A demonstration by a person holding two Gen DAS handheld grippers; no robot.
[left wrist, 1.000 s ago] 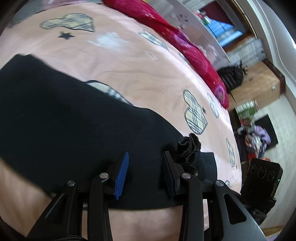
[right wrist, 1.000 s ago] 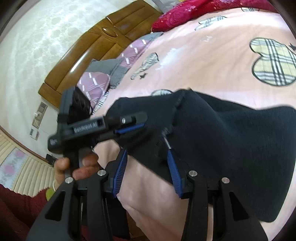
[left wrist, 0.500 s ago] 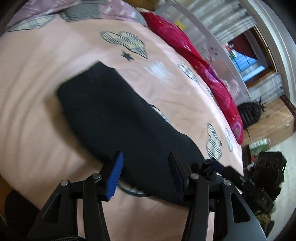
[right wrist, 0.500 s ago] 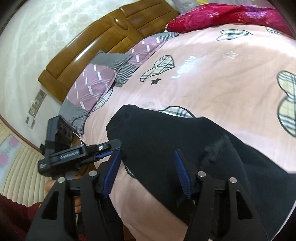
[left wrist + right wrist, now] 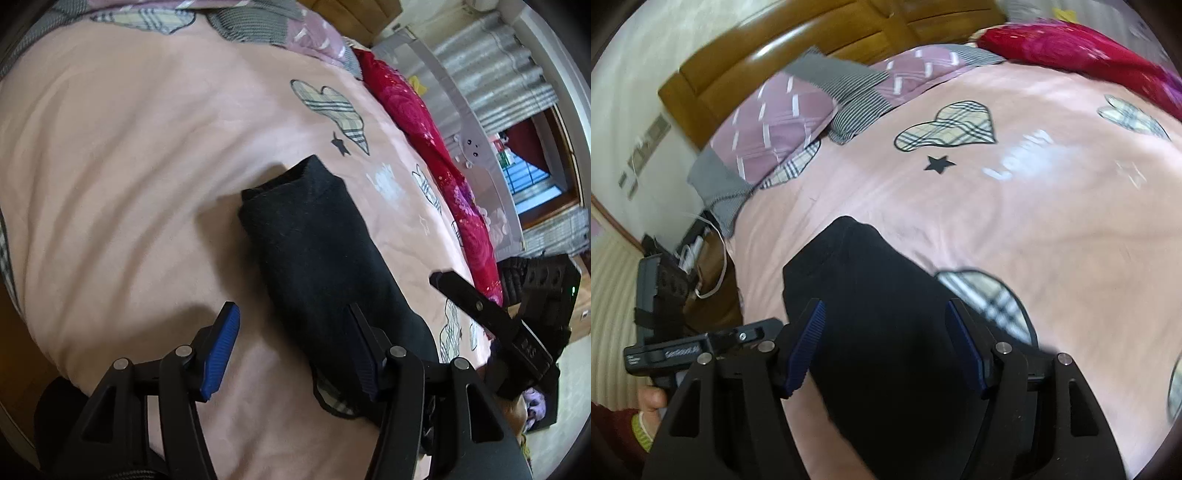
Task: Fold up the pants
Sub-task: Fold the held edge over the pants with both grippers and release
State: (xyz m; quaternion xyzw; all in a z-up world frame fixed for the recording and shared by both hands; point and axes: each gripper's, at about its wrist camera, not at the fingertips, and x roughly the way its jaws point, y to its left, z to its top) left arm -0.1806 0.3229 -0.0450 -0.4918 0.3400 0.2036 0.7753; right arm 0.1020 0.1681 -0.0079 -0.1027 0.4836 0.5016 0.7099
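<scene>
Left wrist view, hidden parts: the near end of the black pants (image 5: 321,266) is covered by the right finger of the left tongs (image 5: 291,343); whether that finger touches the cloth cannot be told.
Left wrist view, tongs: the left tongs stand wide apart, gripping nothing.
Left wrist view, pants: folded into a long narrow bundle, lying on the pink bedspread (image 5: 122,166).
Left wrist view, other tool: the right tongs (image 5: 491,314) come in from the right edge, partly cut off.
Left wrist view, room: a red quilt (image 5: 436,155) runs along the far side of the bed, with a window (image 5: 532,181) beyond it.
Right wrist view, hidden parts: the picture is blurred at the right; the pants (image 5: 886,332) run under the right tongs (image 5: 886,343) and out of sight.
Right wrist view, tongs: wide apart above the cloth, holding nothing.
Right wrist view, other tool: the left tongs (image 5: 713,343) show side-on at lower left.
Right wrist view, room: mauve pillows (image 5: 783,125) lie against a wooden headboard (image 5: 827,44).
</scene>
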